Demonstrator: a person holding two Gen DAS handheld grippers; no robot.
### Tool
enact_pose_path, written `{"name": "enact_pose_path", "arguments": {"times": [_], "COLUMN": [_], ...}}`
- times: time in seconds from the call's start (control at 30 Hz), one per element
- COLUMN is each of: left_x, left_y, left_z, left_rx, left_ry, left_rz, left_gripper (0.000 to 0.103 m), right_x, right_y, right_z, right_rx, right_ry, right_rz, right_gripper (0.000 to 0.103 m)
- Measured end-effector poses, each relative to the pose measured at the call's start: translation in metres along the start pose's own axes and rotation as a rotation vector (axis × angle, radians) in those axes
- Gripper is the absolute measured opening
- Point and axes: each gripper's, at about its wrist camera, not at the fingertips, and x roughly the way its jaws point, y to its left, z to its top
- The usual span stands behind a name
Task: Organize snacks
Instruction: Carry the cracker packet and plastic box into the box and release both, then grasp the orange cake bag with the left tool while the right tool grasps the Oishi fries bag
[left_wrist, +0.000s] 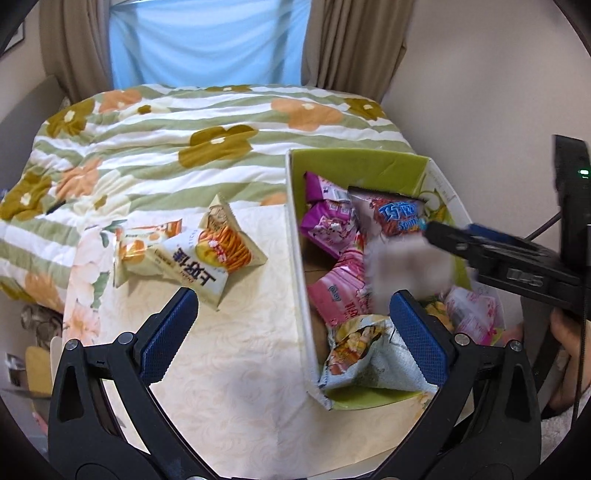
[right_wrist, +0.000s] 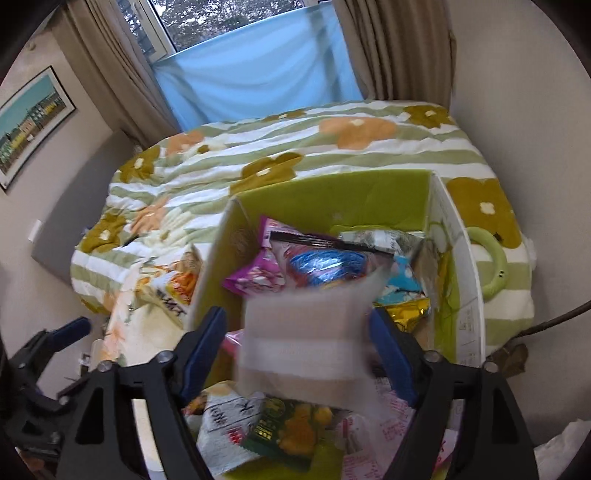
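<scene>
A green-lined cardboard box (left_wrist: 354, 164) holds several snack packets, pink, purple and white ones. It also shows in the right wrist view (right_wrist: 332, 195). My right gripper (right_wrist: 299, 354) is over the box with its jaws apart. A motion-blurred snack packet (right_wrist: 314, 332) with a red and blue print (left_wrist: 399, 218) hangs between them, falling or loosely held. My left gripper (left_wrist: 291, 328) is open and empty, straddling the box's left wall. Two orange and white snack packets (left_wrist: 199, 251) lie on the cream cloth (left_wrist: 229, 369) left of the box.
A green-striped flowered quilt (left_wrist: 184, 147) covers the bed behind the cloth. A green ring-shaped object (right_wrist: 491, 266) lies on the quilt right of the box. Curtains and a blue window sheet (left_wrist: 207, 40) stand at the back. A wall is on the right.
</scene>
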Motion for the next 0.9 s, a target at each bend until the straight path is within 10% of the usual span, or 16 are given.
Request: {"name": "enact_pose_path", "arguments": {"times": [0.9], "left_x": [-0.082], "left_y": [0.057], "left_z": [-0.026], "left_rx": [-0.067], "left_ry": [-0.128], "left_rz": [0.133], "left_gripper": [0.103], "right_x": [-0.065], "right_y": [0.059], "right_z": [-0.012], "right_rx": [-0.113], "right_ry": [-0.096], "right_rz": [0.022], "right_gripper": [0.103]}}
